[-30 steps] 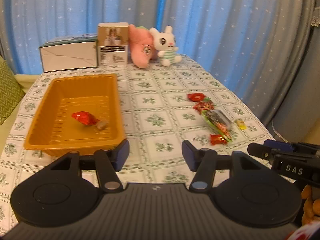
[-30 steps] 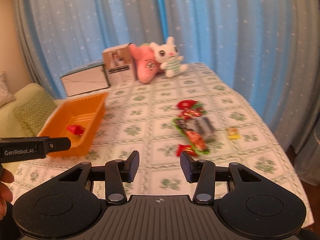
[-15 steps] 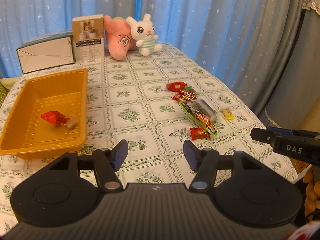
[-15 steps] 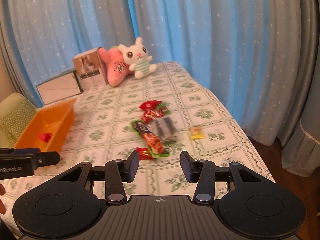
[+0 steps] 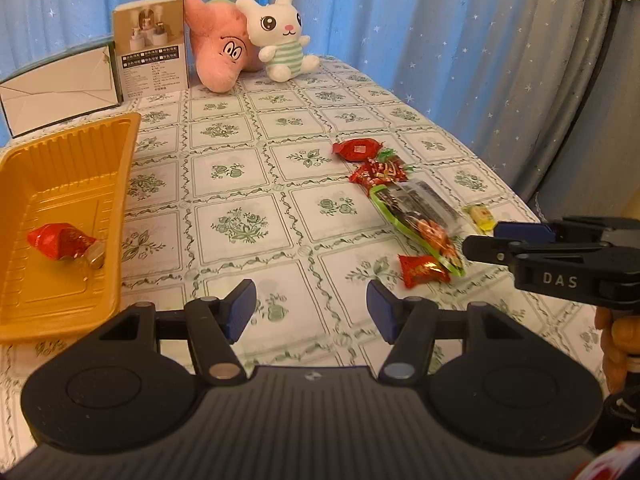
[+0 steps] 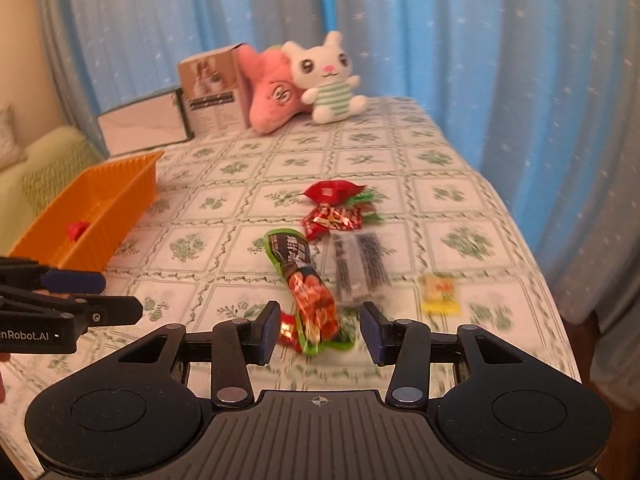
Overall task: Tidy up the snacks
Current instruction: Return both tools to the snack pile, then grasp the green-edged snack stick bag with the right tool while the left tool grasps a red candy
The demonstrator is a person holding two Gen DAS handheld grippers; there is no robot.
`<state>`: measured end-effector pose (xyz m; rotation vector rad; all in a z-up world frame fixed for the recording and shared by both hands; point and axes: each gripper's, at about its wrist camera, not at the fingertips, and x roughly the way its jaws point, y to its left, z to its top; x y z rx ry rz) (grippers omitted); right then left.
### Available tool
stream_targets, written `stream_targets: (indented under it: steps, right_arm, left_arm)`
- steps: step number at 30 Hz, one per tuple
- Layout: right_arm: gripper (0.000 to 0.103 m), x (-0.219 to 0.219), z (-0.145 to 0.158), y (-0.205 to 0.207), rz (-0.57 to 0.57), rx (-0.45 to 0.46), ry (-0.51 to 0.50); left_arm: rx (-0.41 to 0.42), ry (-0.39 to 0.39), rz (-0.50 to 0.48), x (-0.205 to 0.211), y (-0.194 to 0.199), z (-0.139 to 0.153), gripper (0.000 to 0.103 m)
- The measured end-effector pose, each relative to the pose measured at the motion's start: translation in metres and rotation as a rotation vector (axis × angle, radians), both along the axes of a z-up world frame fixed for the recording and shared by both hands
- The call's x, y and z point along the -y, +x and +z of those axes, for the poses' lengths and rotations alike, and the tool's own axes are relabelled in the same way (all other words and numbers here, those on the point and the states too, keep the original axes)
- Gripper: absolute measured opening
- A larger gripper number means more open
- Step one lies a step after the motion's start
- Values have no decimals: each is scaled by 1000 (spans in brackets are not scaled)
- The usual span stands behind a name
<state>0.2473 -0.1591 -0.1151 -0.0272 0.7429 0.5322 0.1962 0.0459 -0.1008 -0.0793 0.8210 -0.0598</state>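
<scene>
An orange tray (image 5: 76,148) (image 6: 120,188) sits at the table's left with one red wrapped snack (image 5: 60,240) in it. Loose snacks lie right of centre: a red candy (image 5: 358,149) (image 6: 332,192), a red packet (image 5: 380,170) (image 6: 332,218), a long green-edged packet (image 5: 420,228) (image 6: 306,284), a clear dark packet (image 6: 360,264), a small red candy (image 5: 422,270) and a yellow candy (image 5: 482,216) (image 6: 438,294). My left gripper (image 5: 311,309) hangs open over bare cloth. My right gripper (image 6: 318,330) (image 5: 486,238) is open above the near end of the green-edged packet, touching nothing.
At the back stand a white box (image 5: 60,88), a product carton (image 5: 152,48), a pink plush (image 5: 222,52) and a white bunny plush (image 5: 280,36). Blue curtains surround the table. The table's right edge (image 6: 532,240) drops off close to the yellow candy. A hand (image 5: 616,336) holds the right gripper.
Both grippers have moved forward and down toward the loose snacks, which now look larger and nearer. The tray has slid to the left of both views. Jaw widths look unchanged.
</scene>
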Motion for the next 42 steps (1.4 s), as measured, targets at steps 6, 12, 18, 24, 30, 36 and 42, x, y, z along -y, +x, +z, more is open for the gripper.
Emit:
stream_targets:
  steps: [6,12,18,24,30,36,42]
  right_arm:
    - [45,-21,-14,29,78,-17,-26]
    - [38,-38,-27,50,103,-43,-65]
    - [27,-38,-30,47,79,-66,-95]
    - [27,-38,-26,25,67,-139,-36]
    - [27,-32,-13,1,31,-109,-41]
    - [27,-21,-24,-8,-9,-75,-178]
    - [28,-4,-32,-7,-23,-100,-122]
  left_arm:
    - [-8,-23,1,-6,17,-11,58]
    - [-19,-49,-7,-9,21,-20,58]
    - [-25,-62,3,-14,16,-23,58]
    - [-37,-59,8,-17,1,-25,57]
    - [-51,-74,-11,-11,-13,-28,57]
    - [-39,-152,-43,10,-7,-32,50]
    - [-47,-230,-72,32,8,-38,43]
